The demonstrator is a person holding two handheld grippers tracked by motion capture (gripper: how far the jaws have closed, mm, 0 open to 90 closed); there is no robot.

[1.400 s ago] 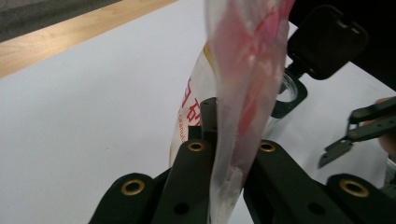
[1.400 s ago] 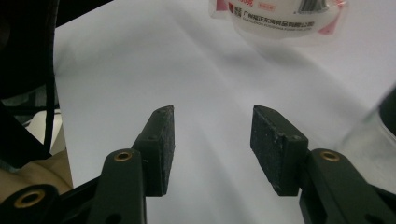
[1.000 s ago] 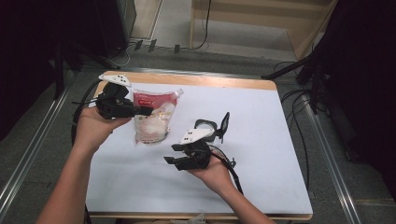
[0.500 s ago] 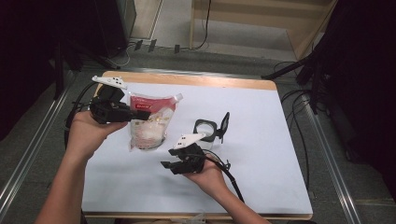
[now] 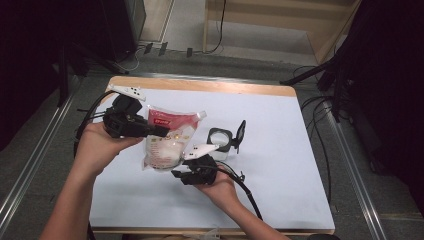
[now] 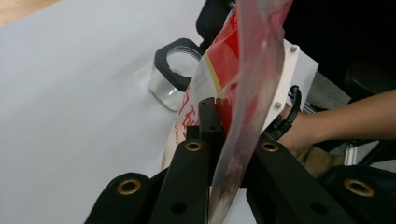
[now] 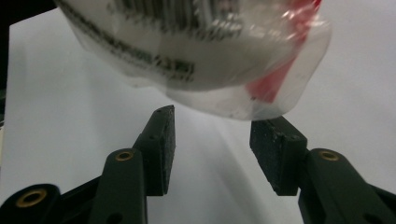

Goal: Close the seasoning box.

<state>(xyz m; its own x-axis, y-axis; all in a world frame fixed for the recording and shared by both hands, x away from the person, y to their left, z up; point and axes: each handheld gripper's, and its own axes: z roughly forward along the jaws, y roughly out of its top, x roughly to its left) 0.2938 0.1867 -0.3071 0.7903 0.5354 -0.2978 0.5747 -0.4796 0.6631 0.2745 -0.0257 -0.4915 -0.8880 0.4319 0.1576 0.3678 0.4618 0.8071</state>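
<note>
A clear pouch (image 5: 170, 142) with a red top and white contents hangs tilted above the white table (image 5: 300, 150). My left gripper (image 5: 162, 132) is shut on its upper edge; in the left gripper view the jaws (image 6: 224, 121) pinch the pouch's (image 6: 252, 70) film. My right gripper (image 5: 176, 176) sits just below and in front of the pouch's bottom. In the right gripper view its jaws (image 7: 212, 140) stand open, and the pouch's rounded bottom (image 7: 201, 51) hangs just above the pads without touching them.
A small clear jar (image 5: 220, 142) with a black rim stands just right of the pouch, its black lid (image 5: 240, 134) flipped up; it is also in the left gripper view (image 6: 173, 70). Cables trail from both grippers. A wooden strip edges the table's far side.
My left gripper has carried the pouch toward the near side of the table. My right gripper has shifted slightly left and nearer, under the pouch's bottom.
</note>
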